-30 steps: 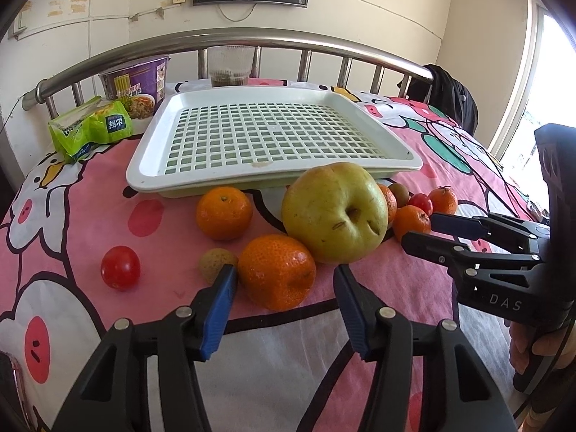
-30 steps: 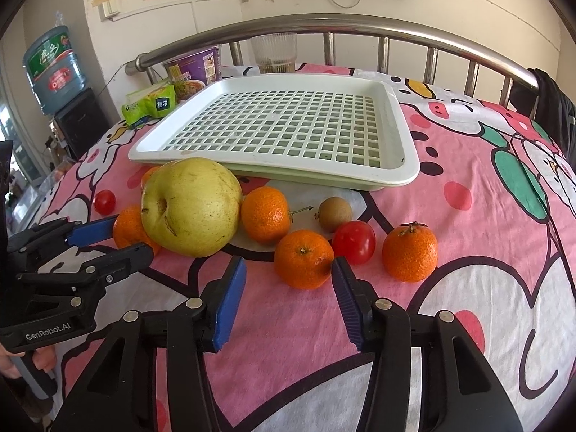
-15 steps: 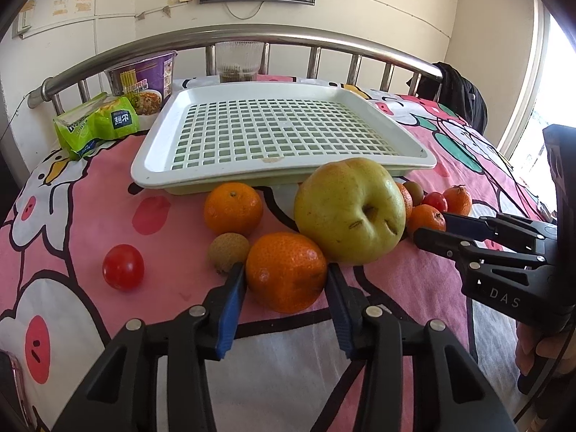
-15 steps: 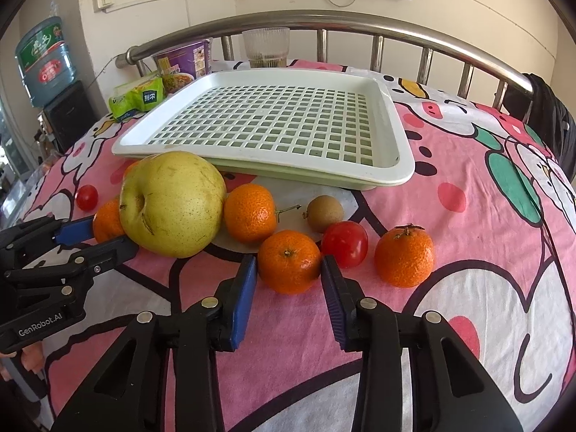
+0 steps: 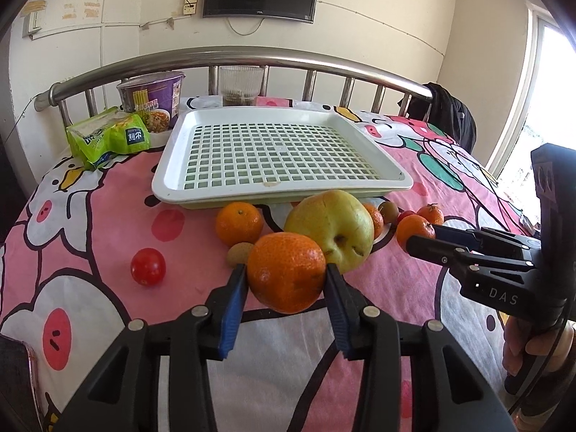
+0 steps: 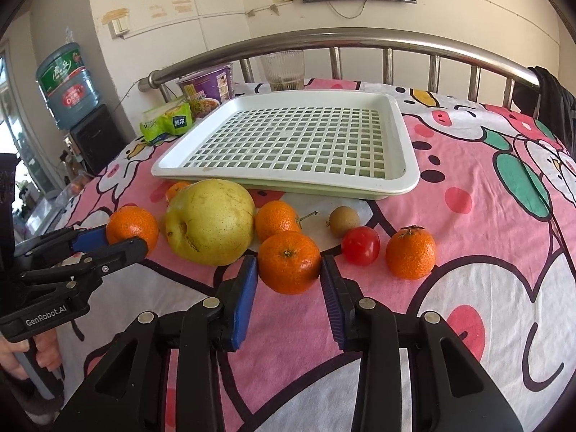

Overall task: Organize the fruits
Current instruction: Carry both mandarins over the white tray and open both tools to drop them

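Orange mandarins gripped by both tools

Left gripper (image 5: 286,280) has just closed on a large mandarin (image 5: 286,273), blue pads pressing its sides, in front of the yellow pear (image 5: 333,228). Right gripper (image 6: 289,270) has likewise closed on a smaller mandarin (image 6: 289,263), beside a red tomato (image 6: 360,245). White slotted tray (image 6: 408,165) sits behind on the pink cloth (image 6: 486,270)

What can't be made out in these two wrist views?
- Glass cup contents: both views, too small, ribbed wall blurs them.
- Small orange behind the pear: right wrist view, pear hides most.
- Tomato near the right claw: left wrist view, mostly hidden by oranges.
- Hands: cut off by edges.
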Motion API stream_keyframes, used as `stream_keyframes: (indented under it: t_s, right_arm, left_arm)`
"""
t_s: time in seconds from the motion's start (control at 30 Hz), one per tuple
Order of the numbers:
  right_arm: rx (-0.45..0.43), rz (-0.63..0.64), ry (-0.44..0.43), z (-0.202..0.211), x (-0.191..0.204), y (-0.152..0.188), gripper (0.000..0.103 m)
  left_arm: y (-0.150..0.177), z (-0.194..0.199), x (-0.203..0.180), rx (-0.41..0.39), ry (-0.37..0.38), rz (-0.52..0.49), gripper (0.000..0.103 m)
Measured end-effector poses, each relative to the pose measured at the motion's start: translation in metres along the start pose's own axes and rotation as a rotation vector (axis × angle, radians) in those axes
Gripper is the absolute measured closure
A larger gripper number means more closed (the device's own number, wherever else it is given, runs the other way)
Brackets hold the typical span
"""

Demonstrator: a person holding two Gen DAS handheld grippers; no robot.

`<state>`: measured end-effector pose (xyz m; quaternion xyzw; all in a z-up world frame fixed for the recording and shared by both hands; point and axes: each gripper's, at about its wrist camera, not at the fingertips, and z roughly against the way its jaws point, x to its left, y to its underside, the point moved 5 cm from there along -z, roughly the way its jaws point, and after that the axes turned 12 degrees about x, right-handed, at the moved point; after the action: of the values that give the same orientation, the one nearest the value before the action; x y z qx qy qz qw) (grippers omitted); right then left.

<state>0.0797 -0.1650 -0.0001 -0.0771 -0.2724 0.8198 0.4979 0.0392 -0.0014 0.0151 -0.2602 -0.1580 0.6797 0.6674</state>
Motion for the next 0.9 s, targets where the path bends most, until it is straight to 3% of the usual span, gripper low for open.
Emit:
stream_keyframes:
  t_s: [0.23,0.43,0.63,0.9]
  right_arm:
    - [-0.061,0.014,-0.070,0.024,0.008,-0.027,0.068]
    - [-0.072,0.002,-0.111,0.019,0.008,-0.063,0.068]
    - [-0.029,-0.043,-0.130,-0.005,-0.003,-0.102,0.068]
    - [0.071,-0.098,-0.067,-0.056,-0.034,-0.144,0.068]
  left_arm:
    - [-0.031,0.018,-0.002,-0.057,0.026,-0.003,0.058]
    - [-0.069,0.005,0.001,-0.063,0.046,0.024,0.058]
    - [-0.102,-0.028,0.014,-0.009,0.065,0.073,0.058]
    - [-0.137,-0.087,0.032,0.105,0.040,0.128,0.058]
